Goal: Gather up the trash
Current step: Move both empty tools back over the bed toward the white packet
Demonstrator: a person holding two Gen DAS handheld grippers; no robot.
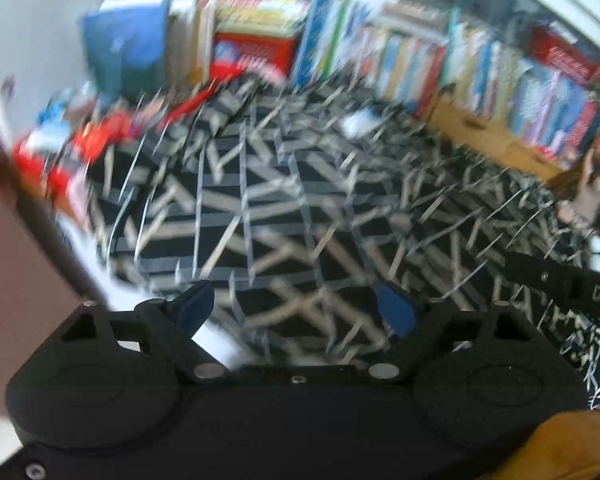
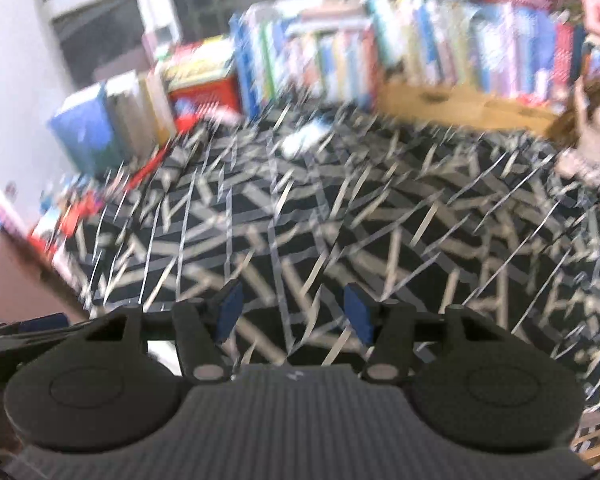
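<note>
both the left gripper [image 1: 296,312] and the right gripper [image 2: 292,312] are spread with nothing between them, above the black carpet with pale crossing stripes [image 2: 340,220]. the likeliest trash, a blurred white scrap [image 2: 304,138], lies far off near the row of colourful upright books [image 2: 440,56]. the heavy blur could cause a misjudged reach or a grab at the red clutter on the left [image 1: 60,152] instead.

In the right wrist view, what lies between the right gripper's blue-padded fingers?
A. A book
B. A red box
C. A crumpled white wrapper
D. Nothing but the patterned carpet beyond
D: the right gripper stands open, and only the black carpet with pale crossing stripes shows through the gap between its fingers.
</note>
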